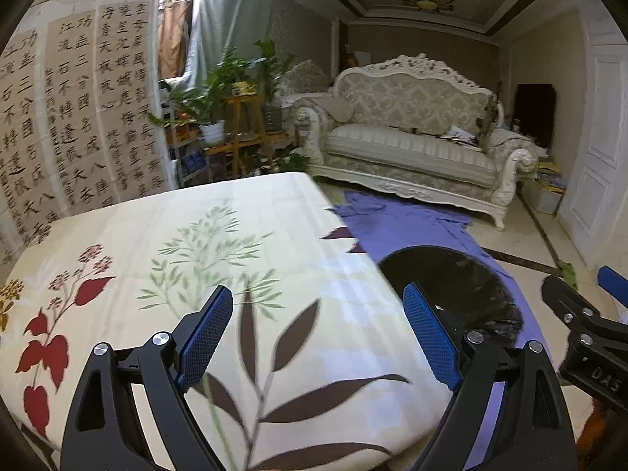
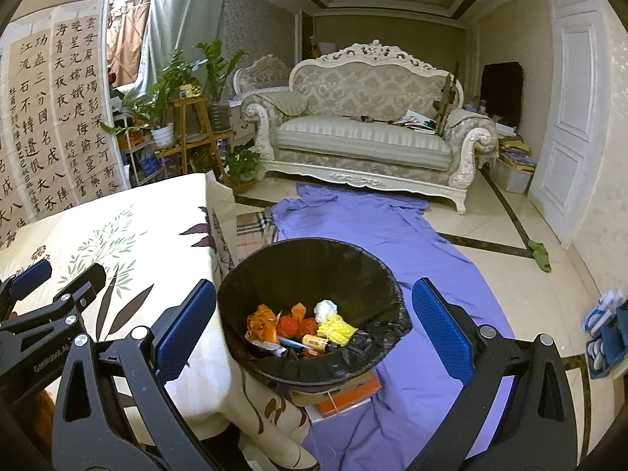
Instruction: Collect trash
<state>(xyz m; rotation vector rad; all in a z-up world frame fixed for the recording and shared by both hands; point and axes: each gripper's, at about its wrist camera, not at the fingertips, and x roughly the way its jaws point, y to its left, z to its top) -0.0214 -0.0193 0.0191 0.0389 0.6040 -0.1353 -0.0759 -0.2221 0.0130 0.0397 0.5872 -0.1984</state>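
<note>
The trash bin [image 2: 314, 310], lined with a black bag, stands on the purple sheet [image 2: 392, 235] just beside the corner of the table; in it we see collected trash [image 2: 302, 327]: orange wrappers, a white crumpled wad, a yellow piece, a small tube lying roughly left to right. No loose trash shows on the floral tablecloth [image 1: 196, 255] (at least none within either view), so we judge the collecting close to done.

The bin lies directly ahead of and below our right gripper [image 2: 314, 325], between its two blue pads; this is the nearer hand by a clear margin. The right gripper is spread wide and carries nothing. Our left gripper [image 1: 325, 333] hovers over the tablecloth, likewise spread and empty; from it the bin [image 1: 451, 286] sits ahead to the right, partly hidden by the table edge. Any further piece, we think, wants dropping from the right side.

As to writing: the right gripper's body, at the edge of the left view, reads "DAS" [image 1: 604, 373]; the left gripper's body in the right view bears a word like "GenRobot" [image 2: 51, 361] (blurred). Calligraphy scrolls [image 2: 59, 117] in Chinese characters cover the left wall. Beyond the sheet stands an ornate white sofa [image 2: 365, 133]; a green rag [image 2: 539, 255] lies on the tile floor.
</note>
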